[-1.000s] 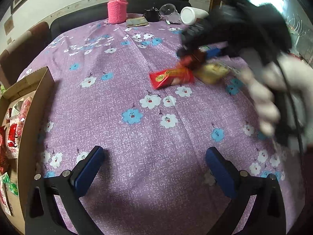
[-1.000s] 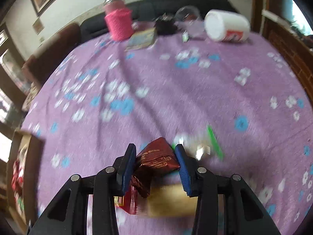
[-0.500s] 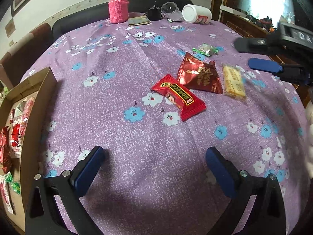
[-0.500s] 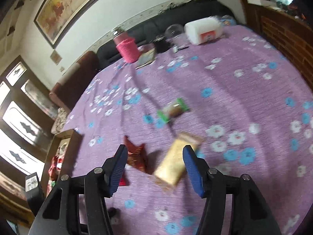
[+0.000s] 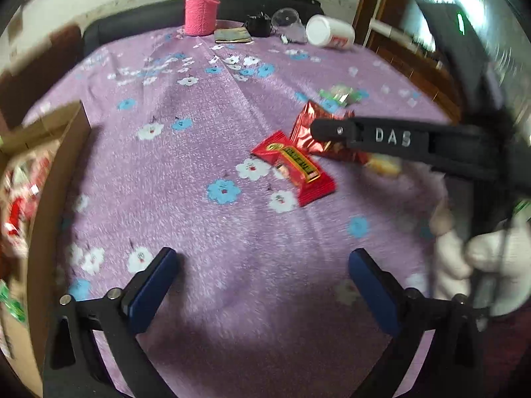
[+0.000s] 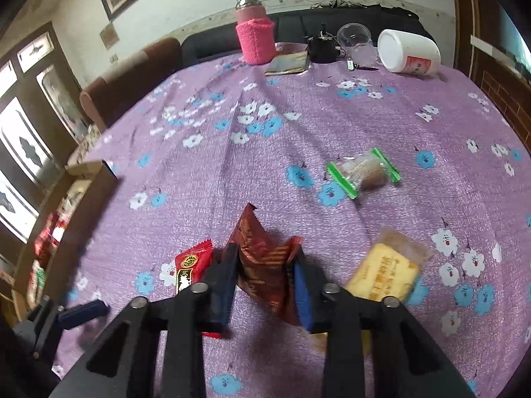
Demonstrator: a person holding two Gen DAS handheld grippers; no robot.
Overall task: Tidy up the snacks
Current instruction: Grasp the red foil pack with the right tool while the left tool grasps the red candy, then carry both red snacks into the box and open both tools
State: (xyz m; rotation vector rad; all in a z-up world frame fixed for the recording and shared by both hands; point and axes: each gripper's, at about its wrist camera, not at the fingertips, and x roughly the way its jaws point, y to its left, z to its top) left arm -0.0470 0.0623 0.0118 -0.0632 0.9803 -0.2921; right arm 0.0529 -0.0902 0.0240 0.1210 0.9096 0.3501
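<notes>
My right gripper [image 6: 265, 275] is shut on a dark red snack packet [image 6: 262, 258], which bulges up between the pads; the packet also shows in the left wrist view [image 5: 308, 129] behind the right gripper's black finger [image 5: 391, 139]. A bright red snack bar [image 5: 293, 167] lies just left of it [image 6: 190, 267]. A yellow cake packet [image 6: 385, 272] lies to the right. A green-ended clear packet [image 6: 363, 172] lies farther back. My left gripper [image 5: 262, 288] is open and empty, low over the purple floral tablecloth [image 5: 199, 152].
A cardboard box [image 5: 49, 179] holding several snacks stands at the table's left edge [image 6: 66, 219]. At the far edge stand a pink-sleeved bottle [image 6: 254, 33], a small book [image 6: 288, 64], a dark object, a clear cup [image 6: 355, 38] and a tipped white jar [image 6: 408, 53].
My right gripper has come down over the dark red packet and shut on it; half a second ago it was open and higher. The left gripper has barely moved.
</notes>
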